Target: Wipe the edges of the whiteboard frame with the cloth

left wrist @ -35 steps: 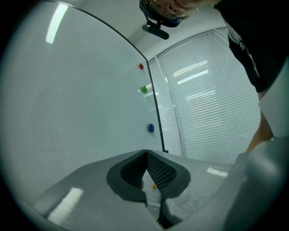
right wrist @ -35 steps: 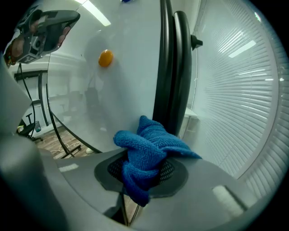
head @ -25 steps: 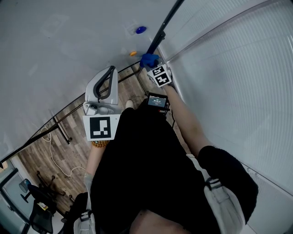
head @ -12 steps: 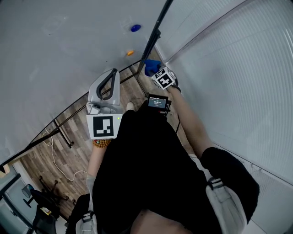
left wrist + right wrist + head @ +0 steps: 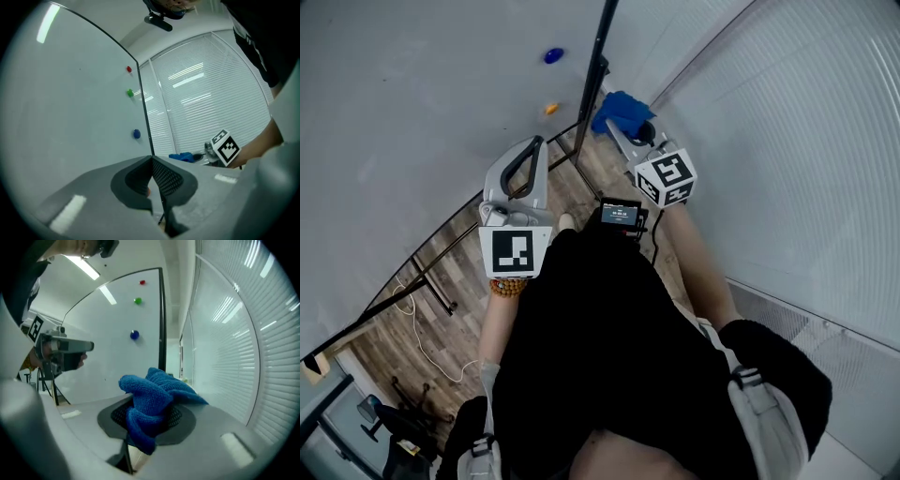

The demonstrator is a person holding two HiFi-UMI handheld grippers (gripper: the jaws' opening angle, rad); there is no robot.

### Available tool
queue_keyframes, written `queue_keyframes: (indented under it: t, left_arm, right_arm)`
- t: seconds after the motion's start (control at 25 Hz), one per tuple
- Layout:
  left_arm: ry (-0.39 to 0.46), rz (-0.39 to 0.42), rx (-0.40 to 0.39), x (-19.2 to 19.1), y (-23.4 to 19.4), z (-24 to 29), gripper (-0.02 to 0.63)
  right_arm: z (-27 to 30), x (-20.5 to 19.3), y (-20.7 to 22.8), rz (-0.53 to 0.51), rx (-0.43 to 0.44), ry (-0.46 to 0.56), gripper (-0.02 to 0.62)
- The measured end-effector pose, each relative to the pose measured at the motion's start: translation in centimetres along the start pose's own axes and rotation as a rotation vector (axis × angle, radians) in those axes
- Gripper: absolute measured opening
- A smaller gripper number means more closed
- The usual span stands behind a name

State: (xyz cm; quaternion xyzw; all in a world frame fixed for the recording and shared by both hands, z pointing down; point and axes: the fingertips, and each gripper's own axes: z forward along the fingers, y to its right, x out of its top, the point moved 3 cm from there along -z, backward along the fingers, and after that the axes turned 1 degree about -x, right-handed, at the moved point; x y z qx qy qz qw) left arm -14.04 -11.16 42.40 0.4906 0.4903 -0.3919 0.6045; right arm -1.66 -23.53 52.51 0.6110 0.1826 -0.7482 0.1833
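The whiteboard (image 5: 412,103) fills the upper left of the head view, and its black right frame edge (image 5: 601,52) runs down to the stand. My right gripper (image 5: 625,122) is shut on a bunched blue cloth (image 5: 622,107), held just right of that edge. In the right gripper view the blue cloth (image 5: 152,401) bulges out of the shut right gripper (image 5: 150,416), with the frame edge (image 5: 162,319) behind it. My left gripper (image 5: 529,148) hangs in front of the board, and the left gripper (image 5: 152,163) is shut on nothing. The frame edge (image 5: 145,119) and the cloth (image 5: 182,157) show apart there.
Window blinds (image 5: 787,141) stand close on the right. Coloured magnets (image 5: 553,55) stick on the board. The stand's black rail (image 5: 431,272) crosses the wood floor (image 5: 403,323), with a white cable (image 5: 417,328) and an office chair (image 5: 408,431) at the lower left.
My right gripper has carried the cloth off the frame's lower edge and out to its right, farther from me. The left gripper has hardly moved.
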Motion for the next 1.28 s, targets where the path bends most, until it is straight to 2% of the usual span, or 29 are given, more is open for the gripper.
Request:
queue_keyframes:
  t: [0.16, 0.28, 0.48, 0.72, 0.88, 1.28]
  left_arm:
    - [0.029, -0.006, -0.004, 1.1, 0.3, 0.2, 0.000]
    - [0.041, 0.026, -0.020, 2.1, 0.5, 0.2, 0.000]
    - [0.056, 0.013, -0.023, 2.4, 0.5, 0.4, 0.000]
    - [0.060, -0.021, -0.018, 2.2, 0.5, 0.3, 0.000]
    - [0.054, -0.002, -0.022, 2.1, 0.5, 0.1, 0.000]
    - [0.043, -0.034, -0.004, 1.1, 0.0, -0.2, 0.000]
  right_arm:
    - [-2.5, 4.2, -2.4, -0.031, 0.012, 0.112, 0.109]
    - [-3.8, 5.9, -3.6, -0.052, 0.010, 0.158, 0.103]
    - [-5.0, 7.6, -4.2, -0.065, -0.021, 0.206, 0.100]
    - [-5.7, 8.4, -4.3, -0.067, -0.031, 0.226, 0.100]
    - [-5.7, 8.5, -4.2, -0.069, -0.034, 0.227, 0.100]
    - [-5.2, 9.2, -4.8, -0.083, -0.019, 0.235, 0.100]
